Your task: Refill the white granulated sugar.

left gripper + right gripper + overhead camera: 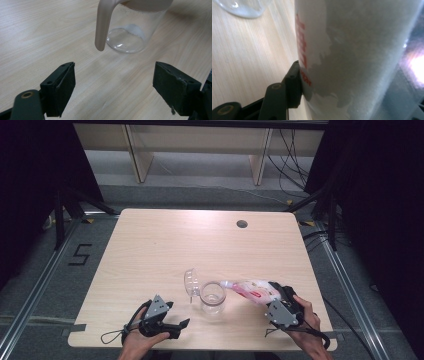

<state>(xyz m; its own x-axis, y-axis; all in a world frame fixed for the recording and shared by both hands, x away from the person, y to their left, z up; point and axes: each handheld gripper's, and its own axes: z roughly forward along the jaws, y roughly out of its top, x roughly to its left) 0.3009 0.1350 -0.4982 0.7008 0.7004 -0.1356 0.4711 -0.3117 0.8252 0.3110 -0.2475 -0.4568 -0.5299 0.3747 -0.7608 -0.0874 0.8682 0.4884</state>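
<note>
A clear glass jar stands near the table's front middle, its hinged lid swung open to the left. My right gripper is shut on the base of a plastic bottle with a red-and-white label. The bottle lies tilted, its mouth over the jar's rim. In the right gripper view the bottle looks full of white grains, with one finger pressed against it. My left gripper is open and holds nothing, just left of the jar. In its view the jar has a little white powder at the bottom.
The light wooden table has a round cable hole at the back right. A beige clasp hangs down the jar's side. Metal rails and cables run along the floor on both sides.
</note>
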